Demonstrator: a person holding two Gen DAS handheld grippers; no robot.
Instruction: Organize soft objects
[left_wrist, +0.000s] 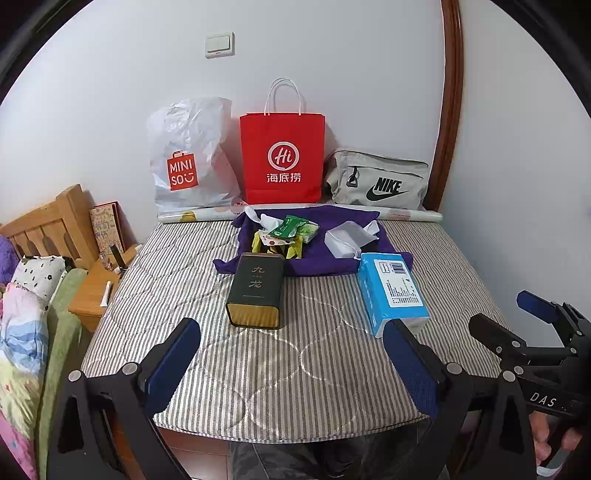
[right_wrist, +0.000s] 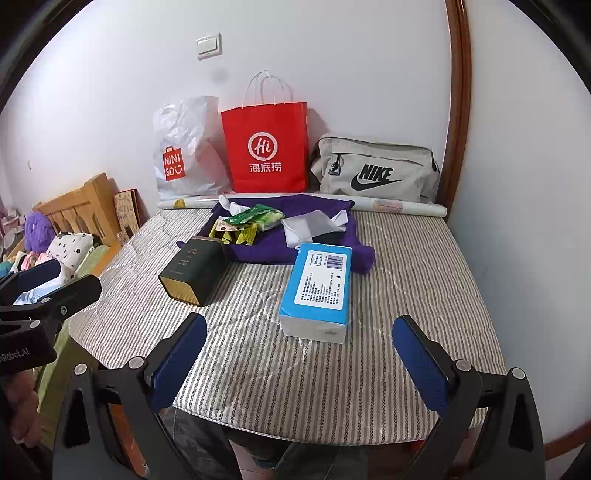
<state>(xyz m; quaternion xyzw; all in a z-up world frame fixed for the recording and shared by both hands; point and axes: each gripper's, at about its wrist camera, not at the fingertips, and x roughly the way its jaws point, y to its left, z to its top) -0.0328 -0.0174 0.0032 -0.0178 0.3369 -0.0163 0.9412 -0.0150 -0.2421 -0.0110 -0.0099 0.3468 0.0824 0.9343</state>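
Note:
A blue tissue pack (left_wrist: 393, 291) (right_wrist: 317, 284) lies on the striped mattress (left_wrist: 258, 369) (right_wrist: 258, 350). Behind it a purple cloth (left_wrist: 321, 258) (right_wrist: 273, 243) carries green wipe packets (left_wrist: 291, 227) (right_wrist: 258, 218), small sachets and a grey-white drawstring pouch (left_wrist: 347, 240) (right_wrist: 310, 227). A dark tin (left_wrist: 256, 291) (right_wrist: 194, 271) lies on its side at the cloth's front edge. My left gripper (left_wrist: 291, 354) (right_wrist: 55, 282) hovers open over the near mattress, empty, in line with the tin. My right gripper (right_wrist: 301, 350) (left_wrist: 513, 317) is open and empty just short of the tissue pack.
Against the back wall stand a white Miniso plastic bag (left_wrist: 188, 155), a red paper bag (left_wrist: 282, 158) and a grey Nike bag (left_wrist: 380, 179), with a rolled sheet (left_wrist: 406, 214) in front. A wooden headboard (left_wrist: 48, 221), bedside stand and bedding lie to the left. A wall bounds the right side.

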